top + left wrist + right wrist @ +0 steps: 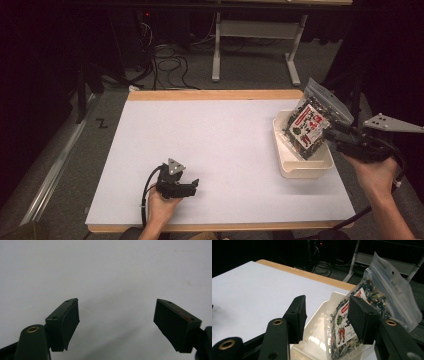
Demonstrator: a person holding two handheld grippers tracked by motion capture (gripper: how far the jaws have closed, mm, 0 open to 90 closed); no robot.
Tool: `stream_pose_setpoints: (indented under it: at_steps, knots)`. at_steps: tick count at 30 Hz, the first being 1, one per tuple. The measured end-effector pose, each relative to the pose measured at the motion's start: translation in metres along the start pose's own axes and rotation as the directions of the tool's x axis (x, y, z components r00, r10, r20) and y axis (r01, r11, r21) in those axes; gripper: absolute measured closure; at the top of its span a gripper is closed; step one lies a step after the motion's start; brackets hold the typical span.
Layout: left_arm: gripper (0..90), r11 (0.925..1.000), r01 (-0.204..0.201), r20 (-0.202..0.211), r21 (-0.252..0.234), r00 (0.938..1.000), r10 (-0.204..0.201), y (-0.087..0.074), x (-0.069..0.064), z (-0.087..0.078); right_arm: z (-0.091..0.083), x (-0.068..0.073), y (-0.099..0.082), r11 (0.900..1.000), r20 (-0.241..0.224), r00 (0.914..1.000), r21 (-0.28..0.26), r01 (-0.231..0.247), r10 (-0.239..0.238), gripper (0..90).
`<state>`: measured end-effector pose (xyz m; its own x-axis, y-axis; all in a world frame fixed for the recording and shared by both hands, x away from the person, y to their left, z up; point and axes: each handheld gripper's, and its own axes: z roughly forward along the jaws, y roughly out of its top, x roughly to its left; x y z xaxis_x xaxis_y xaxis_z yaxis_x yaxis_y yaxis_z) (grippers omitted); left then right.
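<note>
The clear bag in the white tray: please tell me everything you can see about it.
The clear bag is a see-through plastic pouch, filled with a dark, speckled dried mix. It carries a white label with red print and an empty flat top strip with a hang hole. It stands tilted in the white tray at the table's right side, its top leaning past the tray's far rim. The right hand-held gripper has its jaws open; one jaw overlaps the bag's label side, contact unclear.

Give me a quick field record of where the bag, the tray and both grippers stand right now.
bag: clear packet of dark dried bits, leaning tilted in the tray
tray: white plastic tray at the table's right edge
right gripper: jaws wide, the bag's lower part between them, one pad at the label; grip not clear
left gripper: open, nothing between the jaws, over the white table
</note>
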<state>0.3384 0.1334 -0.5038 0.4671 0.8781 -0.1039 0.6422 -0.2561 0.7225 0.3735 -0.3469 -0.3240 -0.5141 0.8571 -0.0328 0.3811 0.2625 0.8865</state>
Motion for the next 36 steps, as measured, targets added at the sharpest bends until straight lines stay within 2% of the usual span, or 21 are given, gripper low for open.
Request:
stream_pose_setpoints:
  at_steps: [12,13,23,36]
  knots:
    - [21.2,1.0000,-0.004,0.003,0.005,1.0000,0.004,0.000,0.000,0.000,0.004,0.011,-0.009,1.0000,-0.044,0.9990,-0.001,0.002,-0.002,48.7]
    - [21.2,1.0000,-0.004,0.002,0.007,1.0000,0.004,0.000,0.000,0.001,0.005,0.012,-0.010,1.0000,-0.057,0.9983,0.003,-0.003,0.003,48.6]
    - [21.0,1.0000,0.000,0.007,-0.001,1.0000,0.000,0.000,-0.001,0.000,0.011,0.022,-0.020,0.9997,-0.087,0.9962,0.024,0.000,0.002,48.8]
    - [21.2,0.9999,-0.014,0.002,0.003,0.9999,0.014,0.000,-0.002,0.000,0.016,0.043,-0.027,0.9996,-0.131,0.9914,0.028,0.002,0.002,48.0]
